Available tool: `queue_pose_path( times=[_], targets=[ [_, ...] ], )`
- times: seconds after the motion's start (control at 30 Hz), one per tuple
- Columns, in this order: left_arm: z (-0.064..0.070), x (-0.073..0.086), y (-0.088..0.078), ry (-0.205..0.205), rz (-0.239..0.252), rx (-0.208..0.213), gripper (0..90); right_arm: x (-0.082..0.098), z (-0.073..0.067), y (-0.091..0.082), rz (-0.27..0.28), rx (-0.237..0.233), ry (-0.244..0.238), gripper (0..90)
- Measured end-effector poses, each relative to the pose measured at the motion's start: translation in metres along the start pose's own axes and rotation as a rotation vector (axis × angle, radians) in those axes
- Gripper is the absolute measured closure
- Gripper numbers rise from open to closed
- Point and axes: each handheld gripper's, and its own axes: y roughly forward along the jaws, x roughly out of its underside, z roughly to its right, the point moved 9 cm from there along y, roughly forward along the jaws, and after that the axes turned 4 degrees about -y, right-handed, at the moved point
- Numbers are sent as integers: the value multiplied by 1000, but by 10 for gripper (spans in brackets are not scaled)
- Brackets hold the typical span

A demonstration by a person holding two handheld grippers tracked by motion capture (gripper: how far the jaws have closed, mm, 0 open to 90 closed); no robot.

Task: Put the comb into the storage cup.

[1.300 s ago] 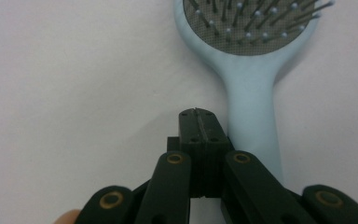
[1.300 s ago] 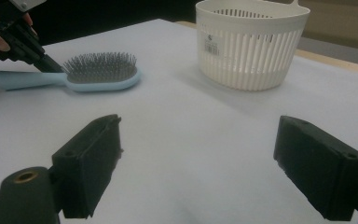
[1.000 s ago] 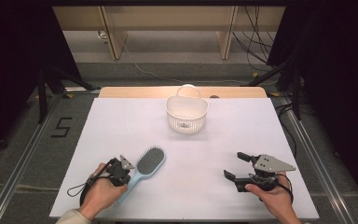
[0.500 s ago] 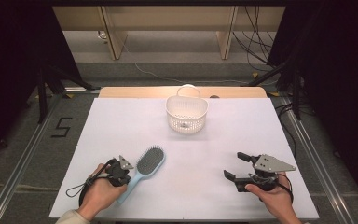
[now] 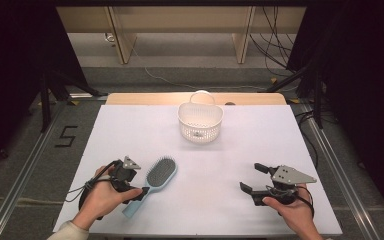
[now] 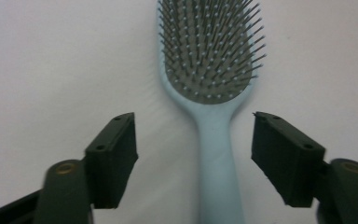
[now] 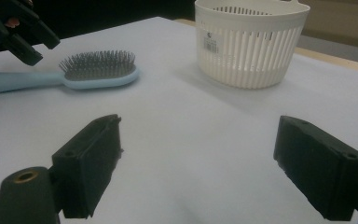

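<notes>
A light blue hairbrush [image 5: 158, 176] lies bristles up on the white table [image 5: 240, 145], handle toward the near left corner. My left gripper [image 5: 135, 186] hangs just above that handle. Its jaws have just been opening and now stand wide on either side of the handle [image 6: 216, 158], pads off it. The left gripper view looks straight down the hairbrush [image 6: 212, 60]. My right gripper [image 5: 250, 176] is open and holds nothing at the near right. The right gripper view looks between its own jaws [image 7: 200, 126] to the hairbrush [image 7: 98, 70] and the left gripper [image 7: 21, 37] beyond.
A white slotted basket [image 5: 200, 122] with a handle stands at the far middle of the table; in the right gripper view the basket [image 7: 251, 42] is ahead and to the right. A wooden strip [image 5: 145, 98] edges the far side. Metal rails run along both sides.
The left gripper's jaws have opened off the brush handle and the hand has lifted slightly. The brush stays on the table. The right hand has kept still.
</notes>
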Motion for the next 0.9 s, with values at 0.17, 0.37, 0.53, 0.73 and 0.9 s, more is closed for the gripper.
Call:
queue_pose_path(
  times=[0.17, 0.37, 0.53, 0.73, 0.9],
  targets=[
    [2, 6, 8, 35, -89, -23, 149, 1, 1, 0, -2, 1, 2, 156],
    [2, 9, 17, 70, -165, -48, 115, 0, 1, 0, -2, 3, 0, 156],
    [5, 8, 26, 77, -217, -39, 107, 0, 1, 0, -1, 1, 0, 156],
    [4, 3, 32, 59, -245, -51, 102, 0, 1, 0, 1, 4, 2, 156],
    [6, 3, 35, 60, -271, -48, 106, 0, 1, 0, 0, 3, 2, 156]
  ],
)
